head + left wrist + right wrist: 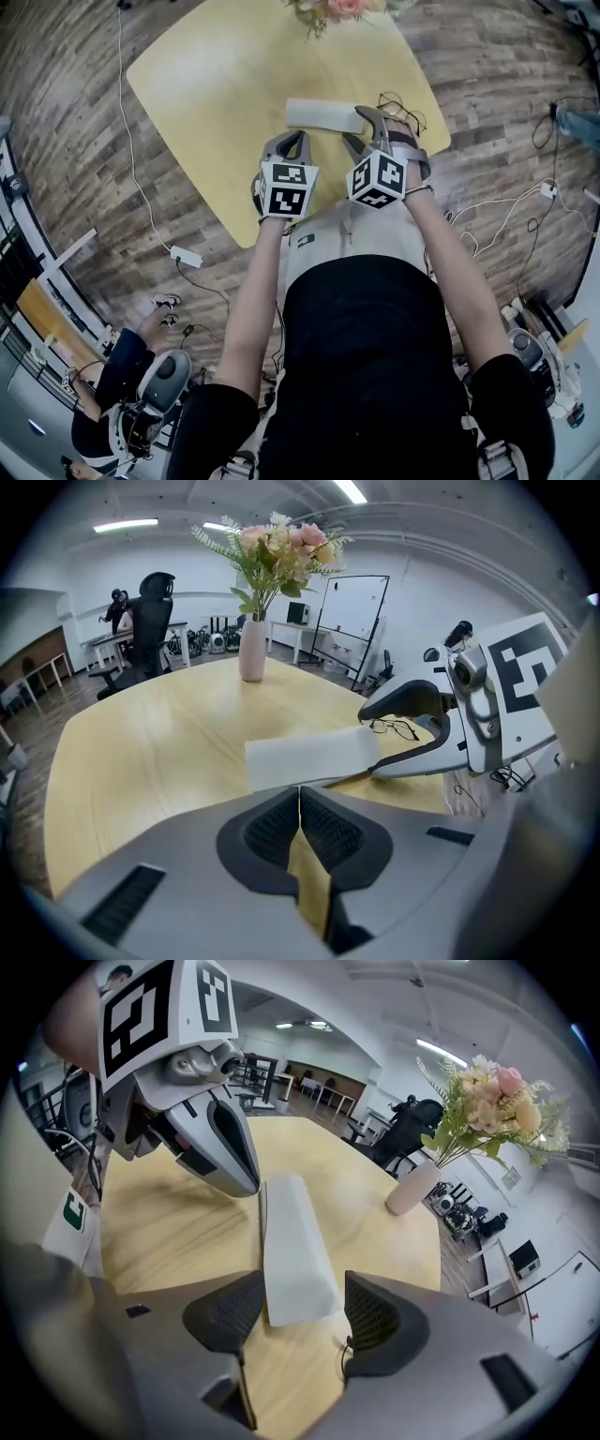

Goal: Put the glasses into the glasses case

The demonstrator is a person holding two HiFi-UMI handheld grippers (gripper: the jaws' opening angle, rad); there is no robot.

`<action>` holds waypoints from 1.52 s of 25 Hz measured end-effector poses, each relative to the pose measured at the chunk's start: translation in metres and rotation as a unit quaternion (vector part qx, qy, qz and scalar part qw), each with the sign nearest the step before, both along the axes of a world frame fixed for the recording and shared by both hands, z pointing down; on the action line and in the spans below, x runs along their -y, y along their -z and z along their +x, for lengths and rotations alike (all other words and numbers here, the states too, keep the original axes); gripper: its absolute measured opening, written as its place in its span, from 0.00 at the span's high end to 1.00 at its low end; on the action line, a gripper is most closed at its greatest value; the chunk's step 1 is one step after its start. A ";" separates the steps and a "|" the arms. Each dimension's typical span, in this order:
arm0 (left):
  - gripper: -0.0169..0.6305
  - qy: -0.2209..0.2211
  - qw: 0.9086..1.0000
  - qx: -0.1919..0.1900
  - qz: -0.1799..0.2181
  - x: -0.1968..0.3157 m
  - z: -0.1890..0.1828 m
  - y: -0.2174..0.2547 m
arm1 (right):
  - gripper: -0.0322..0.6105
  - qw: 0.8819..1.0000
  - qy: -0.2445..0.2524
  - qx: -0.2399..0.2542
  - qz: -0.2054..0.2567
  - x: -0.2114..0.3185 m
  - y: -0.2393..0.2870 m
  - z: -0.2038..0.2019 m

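The pale yellow table (206, 84) stood on a plank floor, with a vase (251, 653) of flowers (277, 550) at its far edge.

Working from the left, the left gripper (299, 791) hung over the near side with its jaws together and nothing between them. Just beyond it lay the white glasses case (322, 114), lengthwise across the table and apparently closed. The right gripper (302, 1288) hovered at the case's right end with its jaws wide apart. That end sat in the gap, and neither pad pressed on it. Furthest right, the glasses (403, 111) lay on the table beside the case, near the table's edge, still outside it.

By my reading, this was the approach and nothing had been gripped. The next move probably called for steadying the case with one gripper and opening it, or closing the right jaws on the glasses' thin frame, which would need a careful pinch.

Only the head view showed case and glasses side by side. The left gripper view framed the glasses, small, between the right gripper's fingers (405, 697). The right gripper view showed at most a thin dark curl by its right pad, and I could not tell if that was the glasses.
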State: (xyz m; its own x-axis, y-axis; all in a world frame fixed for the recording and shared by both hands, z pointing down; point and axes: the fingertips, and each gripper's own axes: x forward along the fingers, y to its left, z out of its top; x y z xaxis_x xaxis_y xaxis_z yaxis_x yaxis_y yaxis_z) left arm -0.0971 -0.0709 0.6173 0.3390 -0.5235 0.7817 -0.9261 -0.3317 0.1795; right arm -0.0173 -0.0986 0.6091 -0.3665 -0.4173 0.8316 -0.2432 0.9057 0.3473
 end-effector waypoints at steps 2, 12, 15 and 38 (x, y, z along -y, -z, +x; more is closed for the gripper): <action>0.94 -0.002 1.000 -0.001 -0.003 0.002 -0.001 -0.005 | 0.50 1.000 0.002 -0.004 0.001 0.002 -0.002 -0.001; 0.94 -0.006 1.000 -0.004 -0.009 0.010 -0.002 -0.015 | 0.52 1.000 0.004 -0.015 -0.010 0.003 -0.011 -0.001; 0.94 -0.008 1.000 -0.002 -0.013 0.007 0.000 -0.017 | 0.52 1.000 0.002 -0.014 -0.011 0.000 -0.012 0.001; 0.94 -0.002 1.000 -0.007 -0.017 0.007 0.002 -0.022 | 0.55 0.998 0.028 -0.010 -0.053 0.000 -0.011 0.002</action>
State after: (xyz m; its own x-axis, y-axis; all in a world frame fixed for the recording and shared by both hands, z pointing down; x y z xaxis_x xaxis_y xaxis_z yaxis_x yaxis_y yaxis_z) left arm -0.0955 -0.0780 0.6392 0.3522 -0.4963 0.7935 -0.9223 -0.3282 0.2040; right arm -0.0154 -0.0982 0.6203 -0.3692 -0.3053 0.8778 -0.1853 0.9497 0.2524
